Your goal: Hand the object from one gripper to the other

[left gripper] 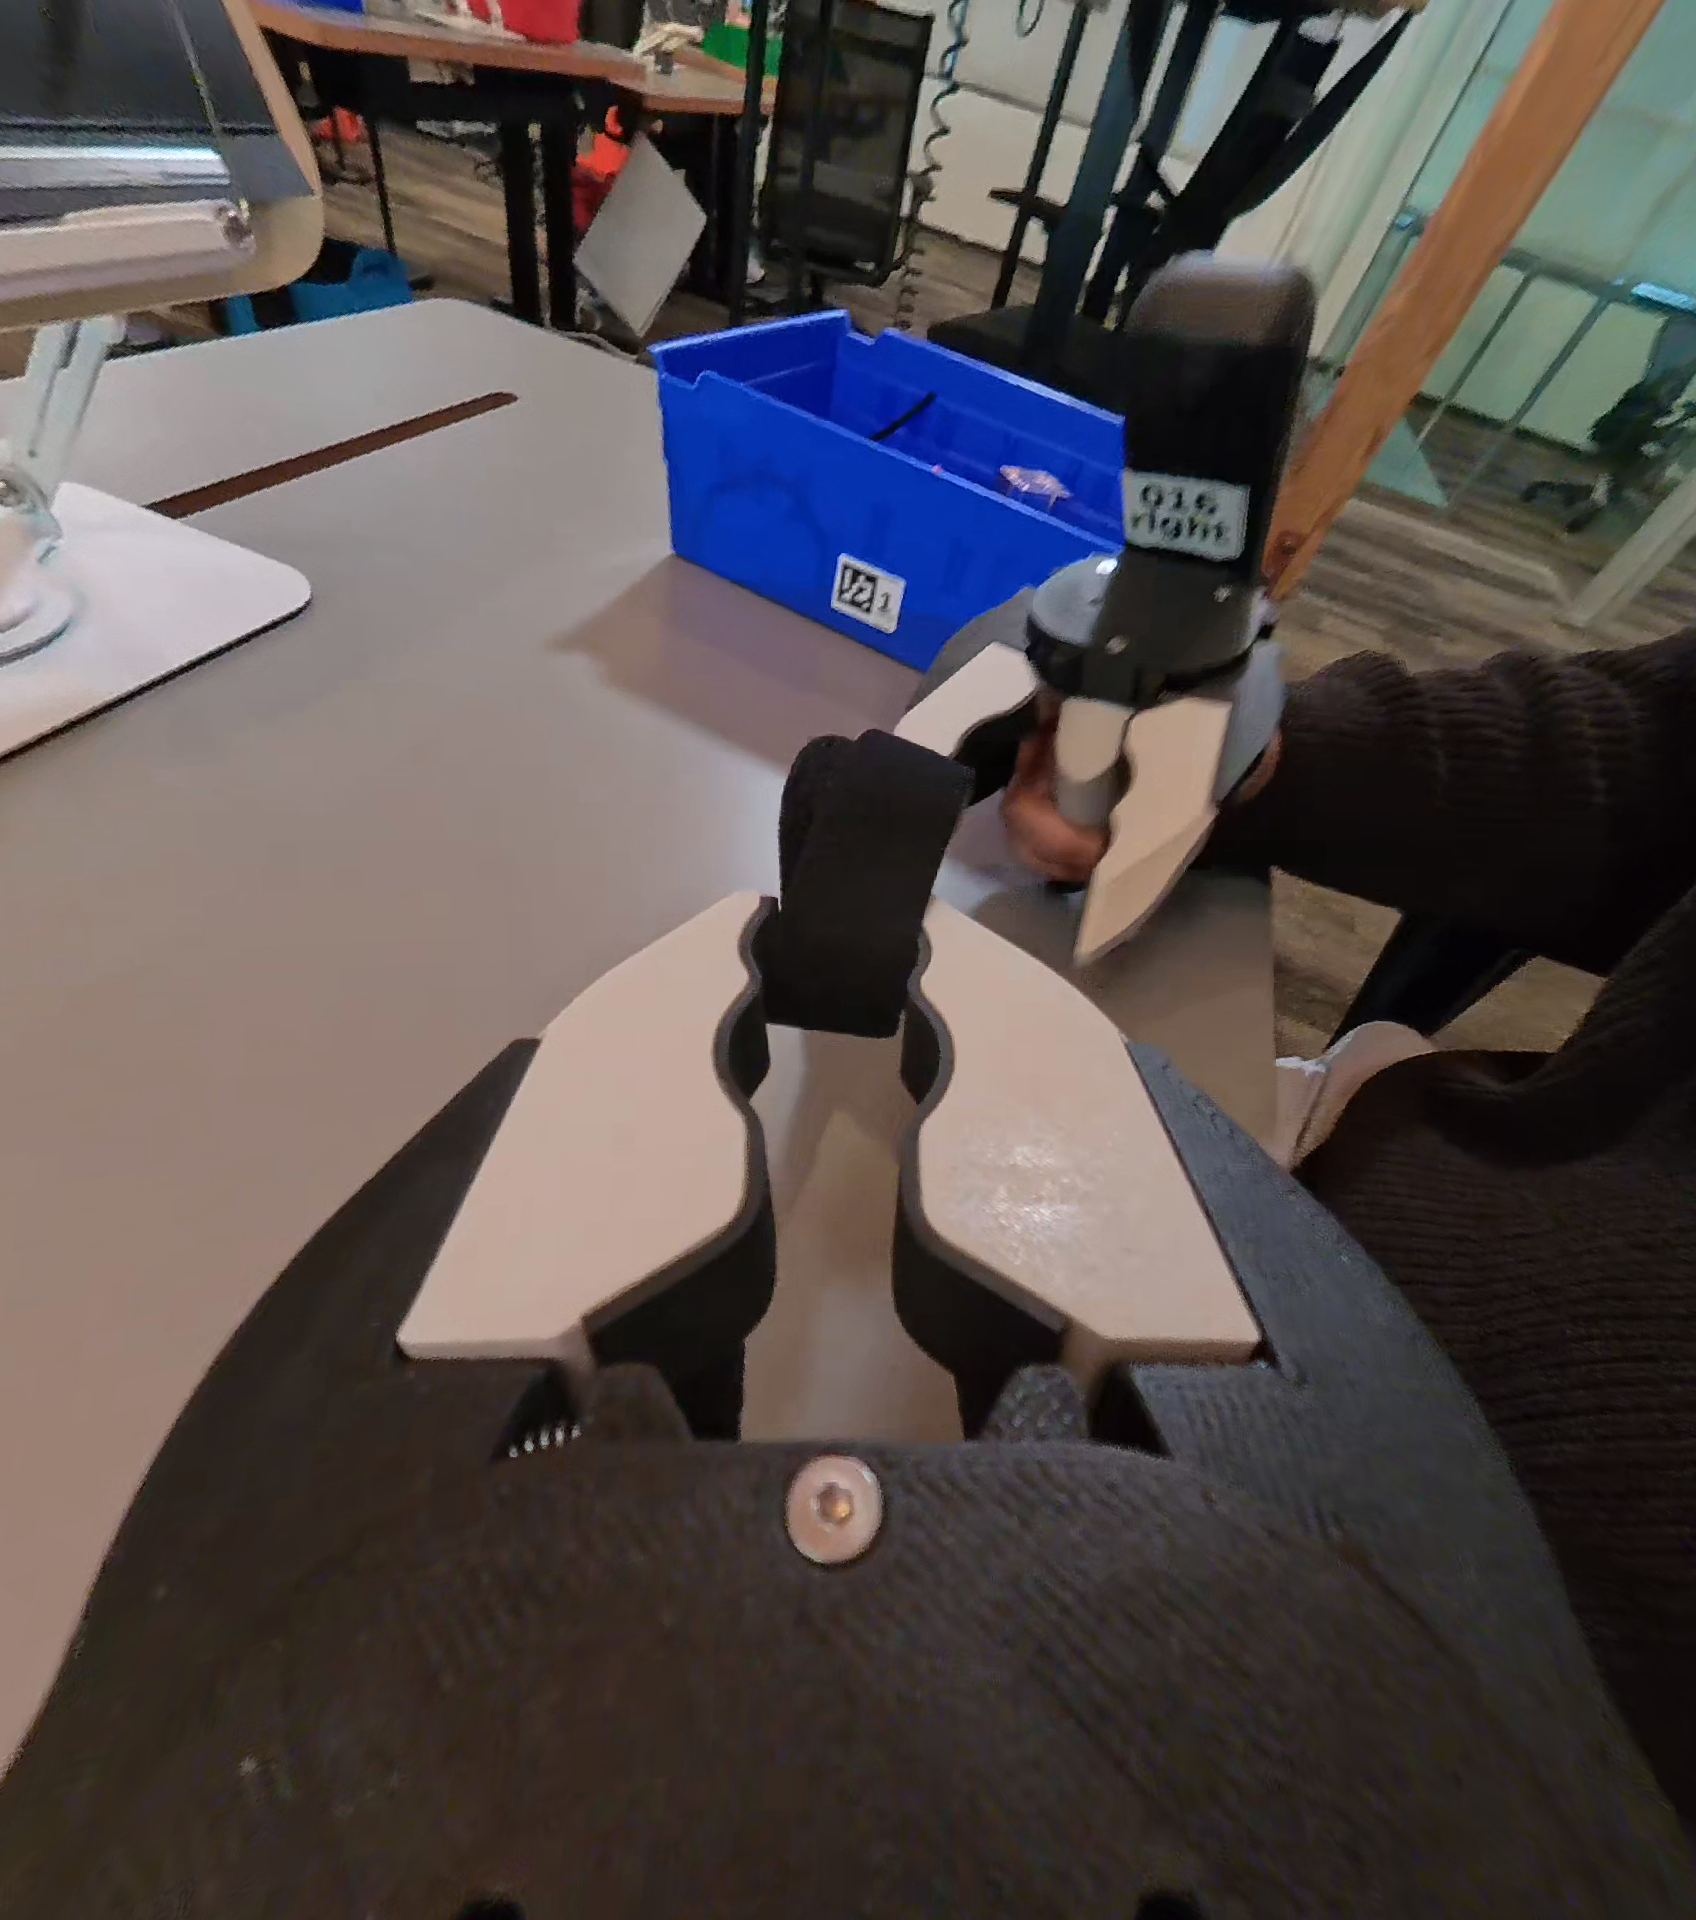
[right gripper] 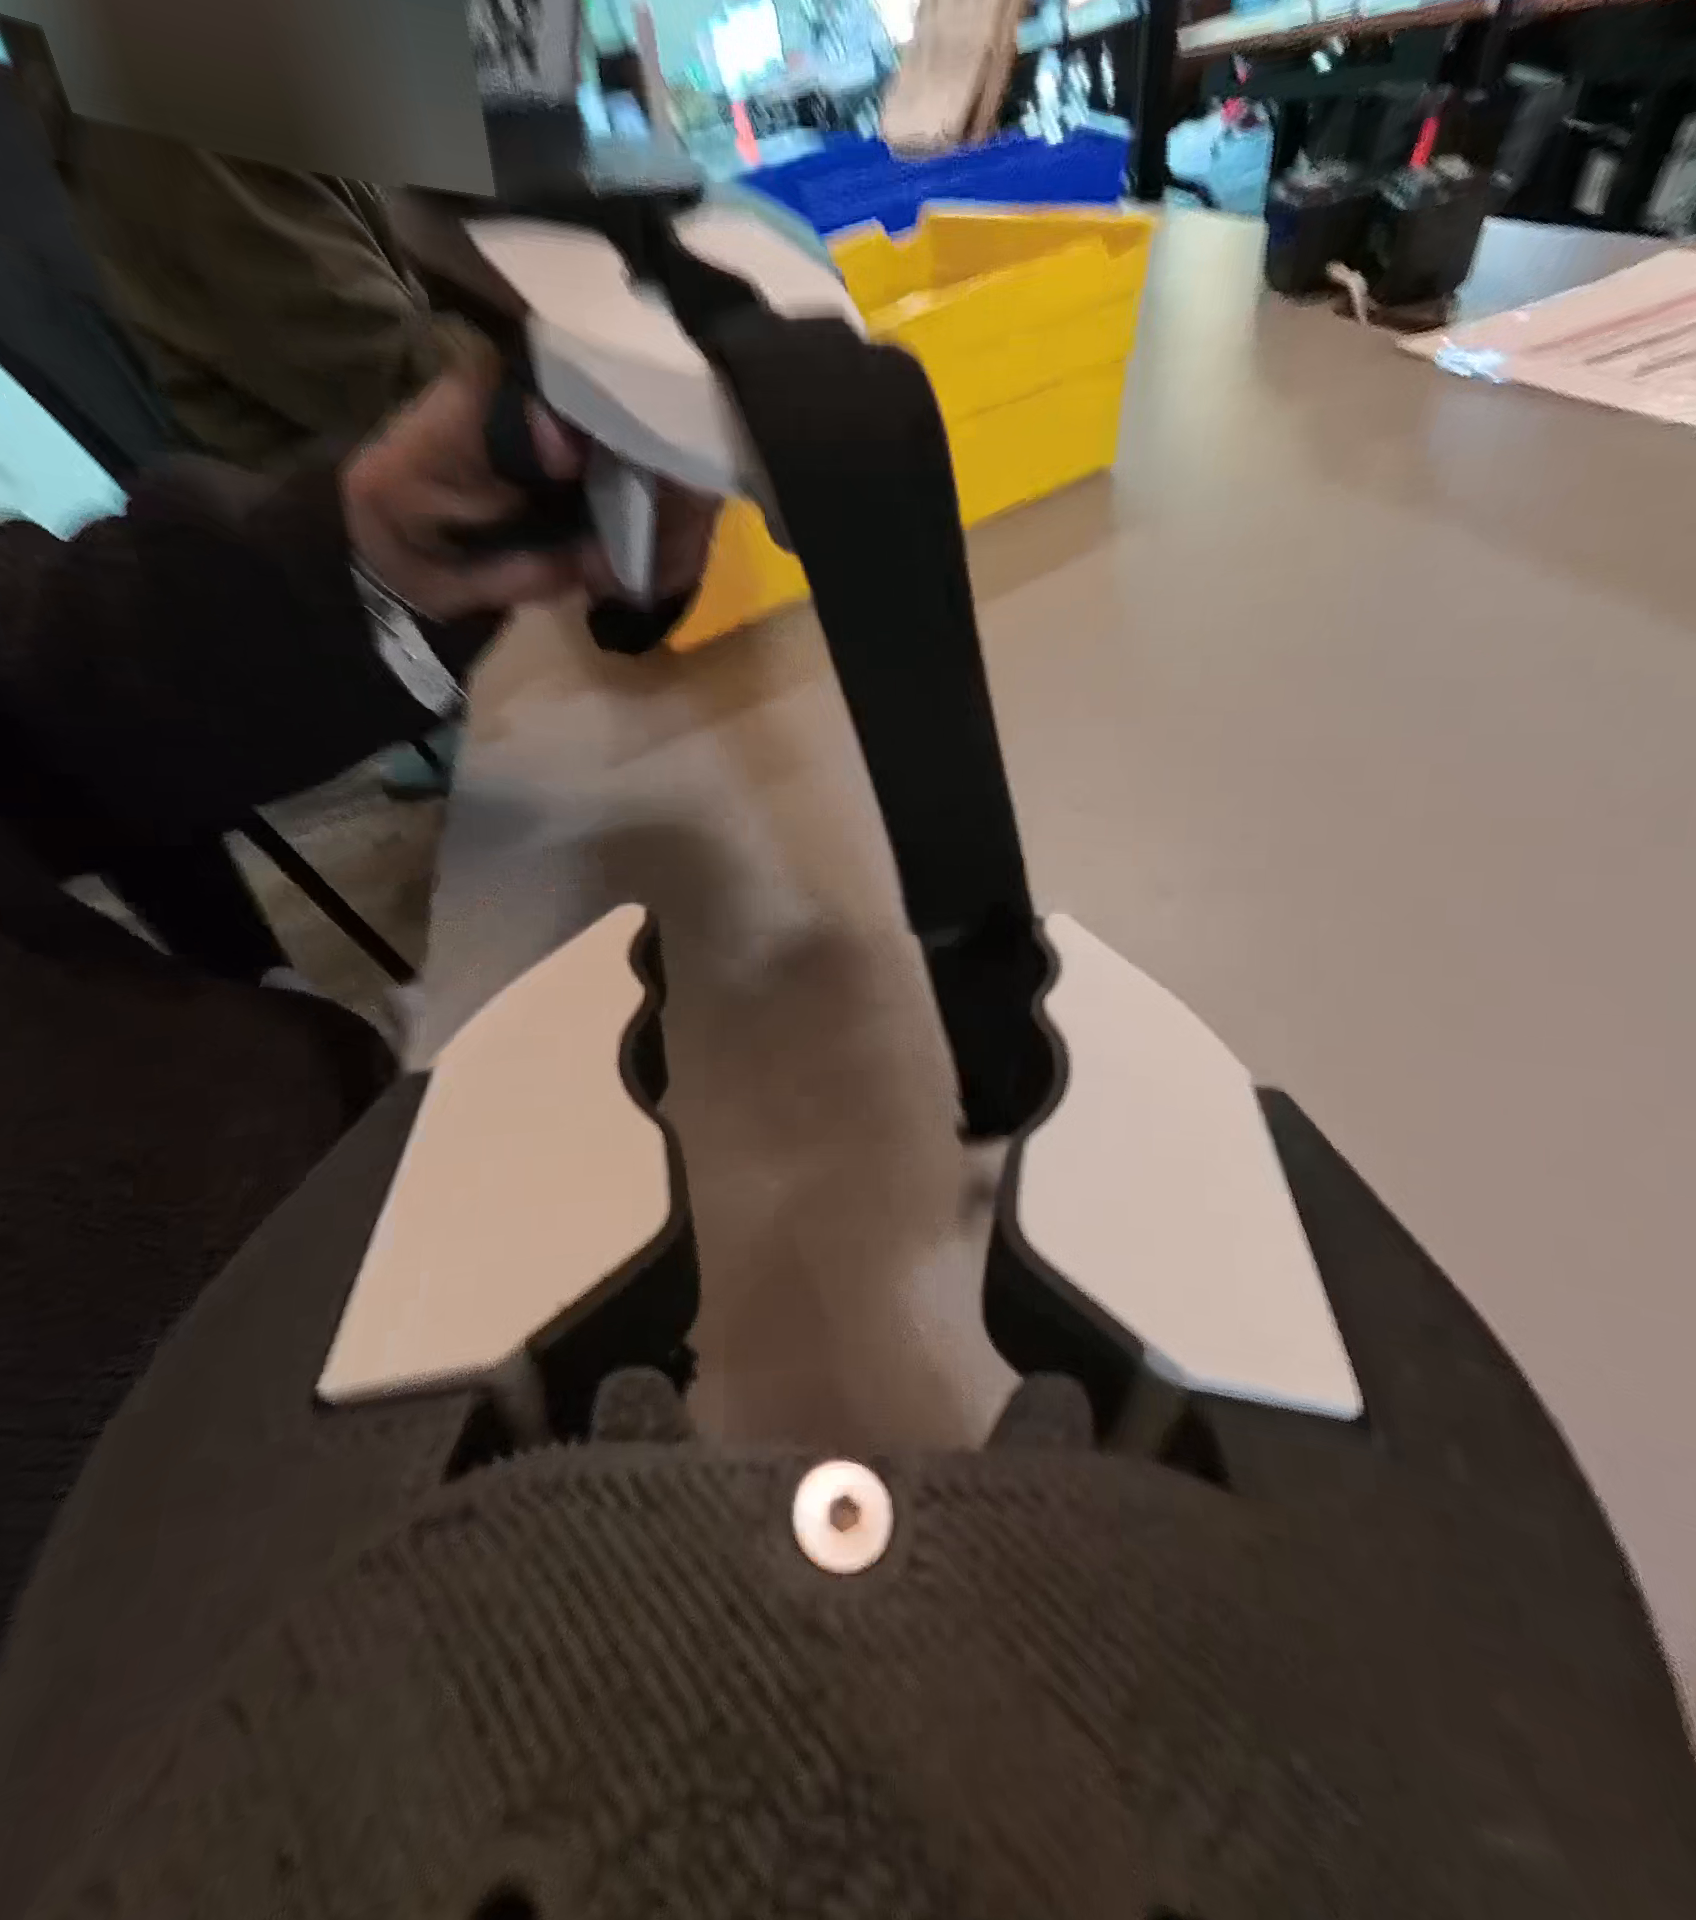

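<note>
A black strap (left gripper: 854, 862) is clamped between the fingertips of my left gripper (left gripper: 839, 914) and stands up out of it above the grey table (left gripper: 356, 883). My right gripper (left gripper: 995, 842) faces it from the right with its jaws wide open. In the right wrist view the strap (right gripper: 885, 623) runs down from the left gripper (right gripper: 709, 301) into the gap of my right gripper (right gripper: 844, 920). Its lower end lies against the inner face of the right finger (right gripper: 1135, 1143). The left finger (right gripper: 532, 1143) stands clear of it.
A blue bin (left gripper: 823, 499) stands at the table's far edge. A monitor stand's white base (left gripper: 96, 623) is at the left. Stacked yellow bins (right gripper: 1010, 343) and a paper sheet (right gripper: 1633, 343) lie beyond. The person's dark sleeves (left gripper: 1550, 748) are at the right. Some 9 centimeters of space lies between my two pairs of fingers. My right gripper's tips are some 35 centimeters from the monitor stand's white base (left gripper: 96, 623).
</note>
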`<action>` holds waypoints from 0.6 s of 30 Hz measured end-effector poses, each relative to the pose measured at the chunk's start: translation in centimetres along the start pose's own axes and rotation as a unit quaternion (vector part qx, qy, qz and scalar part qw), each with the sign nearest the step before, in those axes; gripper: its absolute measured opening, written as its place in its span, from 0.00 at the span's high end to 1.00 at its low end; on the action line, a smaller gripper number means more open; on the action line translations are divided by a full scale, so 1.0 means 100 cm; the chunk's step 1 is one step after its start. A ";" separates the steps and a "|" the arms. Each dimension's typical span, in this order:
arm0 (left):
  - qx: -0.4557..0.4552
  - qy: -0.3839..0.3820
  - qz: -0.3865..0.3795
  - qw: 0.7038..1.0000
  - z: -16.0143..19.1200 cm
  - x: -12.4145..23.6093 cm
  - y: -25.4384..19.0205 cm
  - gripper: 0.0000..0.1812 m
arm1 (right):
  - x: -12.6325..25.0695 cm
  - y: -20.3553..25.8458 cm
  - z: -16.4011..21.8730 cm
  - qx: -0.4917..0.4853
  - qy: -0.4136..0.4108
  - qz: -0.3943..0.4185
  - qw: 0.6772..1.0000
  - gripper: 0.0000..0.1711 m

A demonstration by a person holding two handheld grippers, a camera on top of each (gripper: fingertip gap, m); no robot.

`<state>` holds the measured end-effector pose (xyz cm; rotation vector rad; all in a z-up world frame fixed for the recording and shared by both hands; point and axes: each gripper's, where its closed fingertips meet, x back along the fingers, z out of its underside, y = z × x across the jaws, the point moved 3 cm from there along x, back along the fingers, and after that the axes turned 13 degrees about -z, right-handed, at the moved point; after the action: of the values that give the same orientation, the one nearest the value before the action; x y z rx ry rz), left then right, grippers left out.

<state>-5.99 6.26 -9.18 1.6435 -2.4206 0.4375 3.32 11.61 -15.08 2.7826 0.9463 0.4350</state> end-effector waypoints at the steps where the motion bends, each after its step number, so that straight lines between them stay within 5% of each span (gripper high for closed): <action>1: 0.005 -0.004 0.007 1.000 -0.002 0.001 -0.002 0.88 | -0.002 -0.005 0.006 0.013 0.028 0.026 0.999 0.59; 6: -0.013 -0.006 0.010 1.000 -0.003 0.002 -0.006 0.88 | -0.005 -0.010 0.014 0.118 0.113 0.109 0.981 0.59; 7: -0.011 -0.008 0.011 1.000 -0.004 0.002 -0.007 0.88 | -0.006 -0.008 0.015 0.124 0.118 0.106 0.979 0.64; 9: -0.006 -0.008 0.010 1.000 -0.004 0.001 -0.007 0.87 | -0.007 -0.003 0.017 0.133 0.132 0.096 0.978 0.88; 16: 0.002 -0.010 -0.001 1.000 -0.002 0.001 -0.001 0.87 | 0.001 -0.006 0.007 0.106 0.086 0.105 0.985 0.88; 18: -0.004 -0.012 -0.008 1.000 -0.002 0.001 0.000 0.87 | 0.000 -0.006 0.007 0.084 0.074 0.088 0.990 0.75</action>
<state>-6.04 6.22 -9.00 1.6722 -2.4212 0.4068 3.22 12.03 -15.93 3.0373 0.8013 0.6231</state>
